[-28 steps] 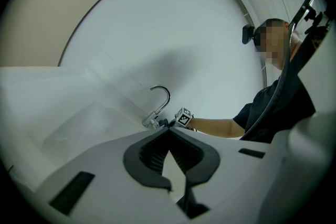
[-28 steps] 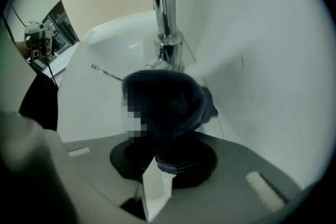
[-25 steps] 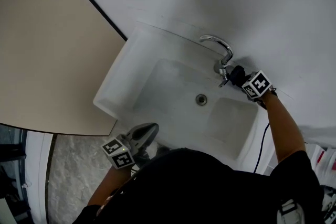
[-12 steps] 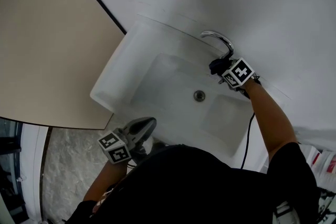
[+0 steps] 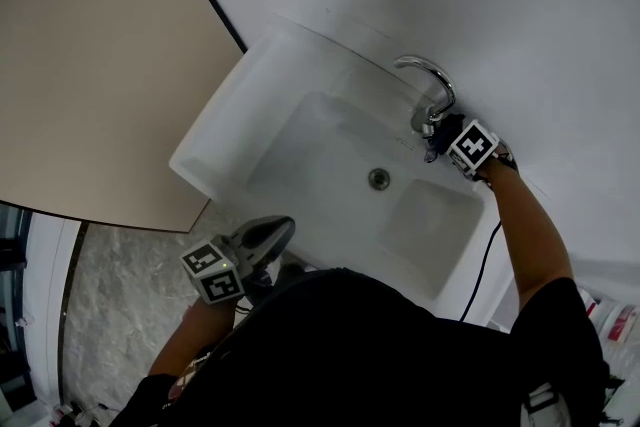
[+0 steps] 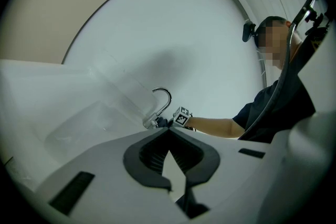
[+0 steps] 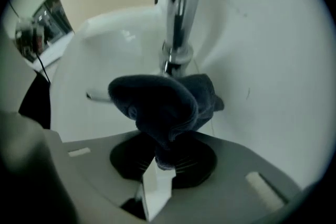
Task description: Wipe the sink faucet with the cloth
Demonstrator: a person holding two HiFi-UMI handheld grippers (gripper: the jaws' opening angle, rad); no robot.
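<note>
The chrome gooseneck faucet (image 5: 428,80) rises at the back rim of the white sink (image 5: 225,130). My right gripper (image 5: 440,141) points down at the faucet's base and is shut on a dark blue cloth (image 5: 437,137). In the right gripper view the bunched cloth (image 7: 164,102) presses against the foot of the faucet (image 7: 178,13), and the gripper (image 7: 159,157) pinches its lower fold. My left gripper (image 5: 283,226) hovers shut and empty over the sink's near rim. Its own view shows the shut gripper (image 6: 168,132) aimed towards the faucet (image 6: 165,98).
A drain (image 5: 378,178) sits in the middle of the basin. A beige partition (image 5: 90,65) stands to the left, and grey marbled floor (image 5: 120,315) lies below it. A black cable (image 5: 488,260) hangs from the right gripper along the person's arm.
The right gripper slid the cloth up towards the spout, then came back down to the faucet's base. The left gripper stayed where it was.
</note>
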